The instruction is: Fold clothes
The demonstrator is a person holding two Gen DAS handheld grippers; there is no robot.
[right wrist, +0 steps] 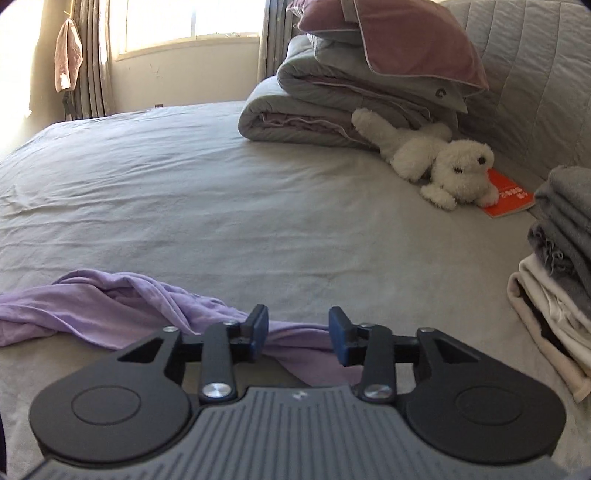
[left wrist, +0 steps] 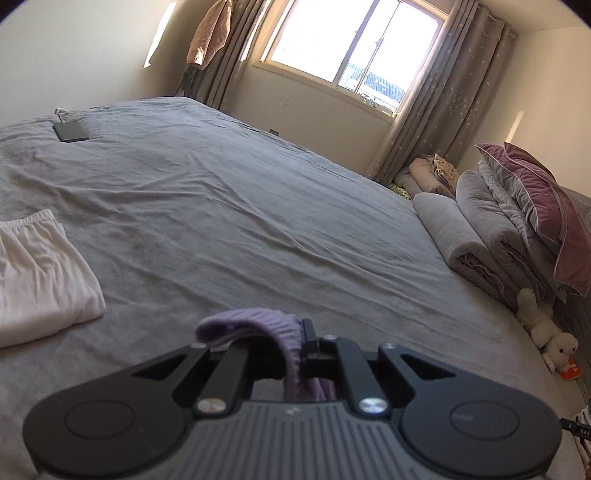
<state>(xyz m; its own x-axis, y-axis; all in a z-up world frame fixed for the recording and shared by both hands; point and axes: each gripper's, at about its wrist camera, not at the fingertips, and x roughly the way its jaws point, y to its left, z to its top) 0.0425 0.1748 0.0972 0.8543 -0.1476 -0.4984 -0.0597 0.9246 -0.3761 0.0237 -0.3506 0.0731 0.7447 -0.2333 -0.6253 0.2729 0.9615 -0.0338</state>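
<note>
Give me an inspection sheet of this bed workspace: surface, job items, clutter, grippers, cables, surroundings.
Surface: grey bedsheet, wrinkled.
Job's things: lilac garment crumpled at the near edge; white folded garment lying flat; stack of folded clothes at the right.
Clutter: white plush dog on an orange book; dark phone far across the bed; rolled grey duvets under a mauve pillow.
Grippers: left gripper shut on the lilac garment; right gripper open, lilac fabric lying between its fingers, not pinched.
Cables: a cable seems to run from the phone; too small to be sure.
Surroundings: window, grey curtains, pink cloth hanging by the curtain.
</note>
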